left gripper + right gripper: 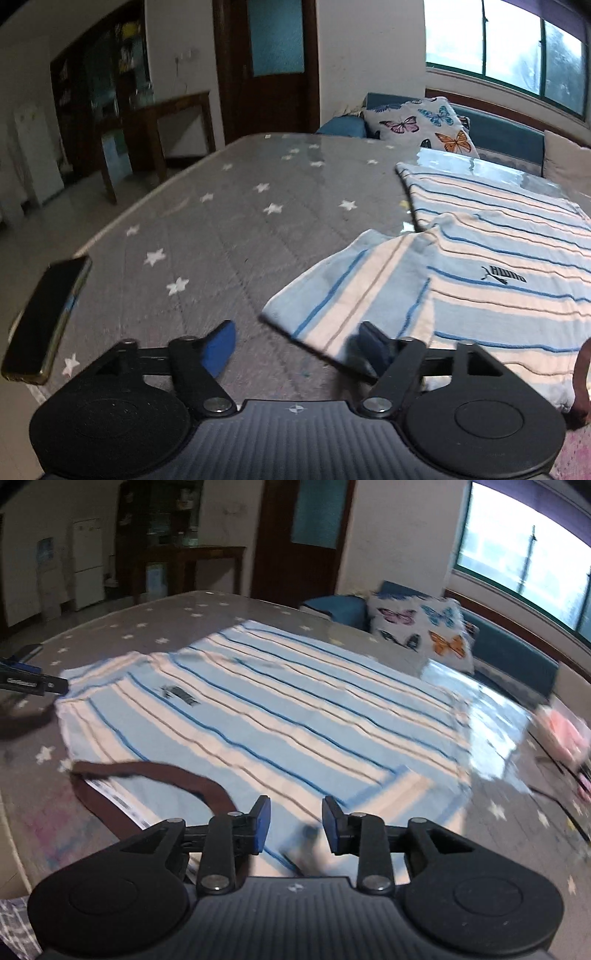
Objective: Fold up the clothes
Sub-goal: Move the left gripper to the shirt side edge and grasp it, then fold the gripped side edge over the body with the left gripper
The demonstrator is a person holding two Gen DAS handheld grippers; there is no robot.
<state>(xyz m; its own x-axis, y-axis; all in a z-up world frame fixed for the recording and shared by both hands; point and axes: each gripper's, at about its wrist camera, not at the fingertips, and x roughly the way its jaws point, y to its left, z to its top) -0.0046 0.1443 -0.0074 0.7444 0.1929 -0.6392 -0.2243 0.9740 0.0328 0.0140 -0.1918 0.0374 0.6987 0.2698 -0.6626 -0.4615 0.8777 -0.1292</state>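
On star-print counter point(207, 229): striped shirt point(280, 716) spread flat, front up, ready for folding. Brown collar point(155, 775) nearest. Left tool point(295, 347) wide apart at sleeve point(351, 291) edge (likely first fold). Right tool point(295, 823) parted, empty, over near hem.

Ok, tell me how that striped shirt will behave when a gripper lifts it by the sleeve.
The striped shirt will probably go floppy: it lies flat with soft wrinkles and one sleeve already folded over. It looks thin, so likely light. The table cover is glossy, so the rest may slide along rather than stay put.
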